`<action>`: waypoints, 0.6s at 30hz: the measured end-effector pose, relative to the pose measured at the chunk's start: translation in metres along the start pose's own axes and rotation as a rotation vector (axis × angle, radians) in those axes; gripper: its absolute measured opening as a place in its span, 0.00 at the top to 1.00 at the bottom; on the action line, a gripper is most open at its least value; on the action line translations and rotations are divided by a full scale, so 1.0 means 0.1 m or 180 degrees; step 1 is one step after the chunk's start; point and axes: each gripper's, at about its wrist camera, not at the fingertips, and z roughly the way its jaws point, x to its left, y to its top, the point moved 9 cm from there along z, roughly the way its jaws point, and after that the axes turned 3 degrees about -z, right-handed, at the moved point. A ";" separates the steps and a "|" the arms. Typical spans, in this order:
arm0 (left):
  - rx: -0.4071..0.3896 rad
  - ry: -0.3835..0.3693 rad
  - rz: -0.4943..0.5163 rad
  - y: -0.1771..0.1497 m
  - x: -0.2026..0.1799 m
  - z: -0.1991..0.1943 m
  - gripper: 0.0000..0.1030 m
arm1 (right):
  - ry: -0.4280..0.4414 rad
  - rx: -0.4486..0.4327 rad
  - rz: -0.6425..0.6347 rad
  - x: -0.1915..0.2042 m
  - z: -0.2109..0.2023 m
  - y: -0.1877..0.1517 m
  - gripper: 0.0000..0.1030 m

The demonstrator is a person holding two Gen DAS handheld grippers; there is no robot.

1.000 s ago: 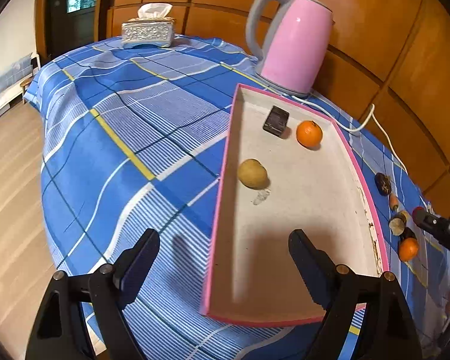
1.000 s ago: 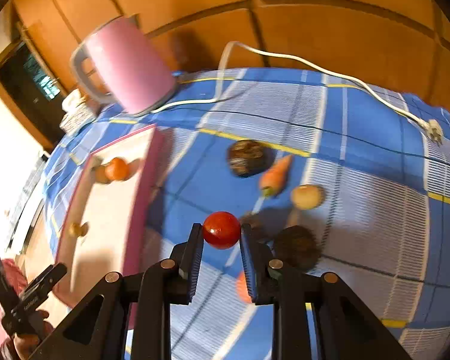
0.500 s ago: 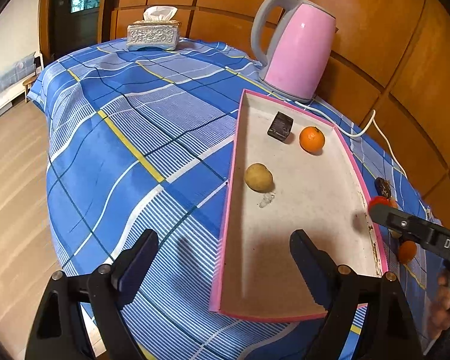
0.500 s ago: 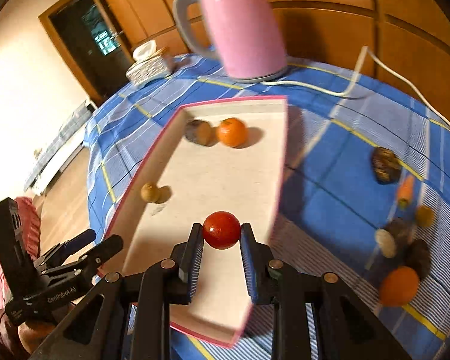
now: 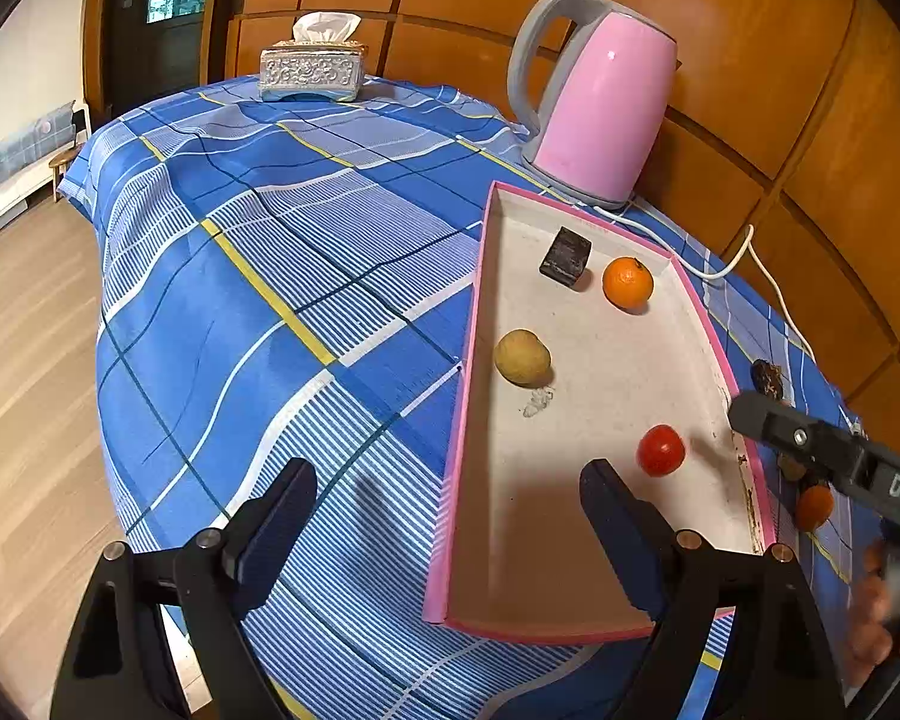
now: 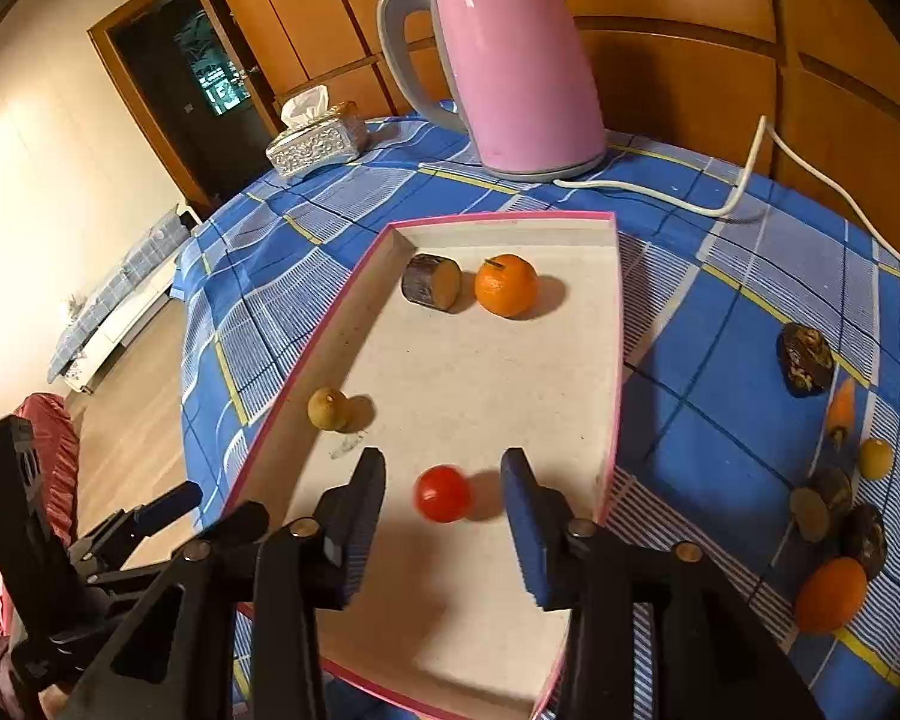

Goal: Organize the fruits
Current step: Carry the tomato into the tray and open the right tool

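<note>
Right gripper [image 6: 443, 510] fingers opening, clear of small round red fruit [image 6: 442, 493] now resting in shallow pink-rimmed tray [image 6: 615, 360], the collecting spot. Left gripper [image 5: 447, 516] fingers wide apart, empty, straddling the tray's near corner, likely ready to steady it.

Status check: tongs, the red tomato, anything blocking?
Right tongs opening, red tomato loose between them, in pink tray. Left tongs open, empty. Nothing blocking.

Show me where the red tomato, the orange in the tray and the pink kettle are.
red tomato [image 6: 442, 493], right wrist view, middle of its red skin.
orange in the tray [image 6: 505, 285], right wrist view, centre of its peel.
pink kettle [image 5: 600, 114], left wrist view, middle of its pink body.
</note>
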 end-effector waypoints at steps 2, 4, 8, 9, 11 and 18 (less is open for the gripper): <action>0.0000 0.0001 0.0001 0.00 0.00 0.00 0.13 | -0.0017 -0.0012 0.0020 -0.03 -0.04 -0.04 0.59; -0.0009 -0.0003 0.0003 0.00 -0.01 0.00 0.13 | -0.0078 -0.0036 0.0041 -0.09 -0.10 -0.09 0.59; -0.0018 -0.0012 0.0024 0.00 -0.04 -0.01 0.13 | -0.0284 -0.0139 0.0165 -0.32 -0.29 -0.22 0.59; -0.0018 -0.0012 0.0028 0.00 -0.05 -0.02 0.13 | -0.0340 -0.0160 0.0205 -0.39 -0.34 -0.24 0.59; -0.0031 -0.0014 0.0043 -0.01 -0.06 -0.03 0.13 | -0.0455 -0.0210 0.0344 -0.57 -0.46 -0.31 0.59; -0.0077 -0.0039 0.0096 0.00 -0.12 -0.06 0.13 | -0.1103 -0.0401 0.0884 -1.38 -0.94 -0.63 0.59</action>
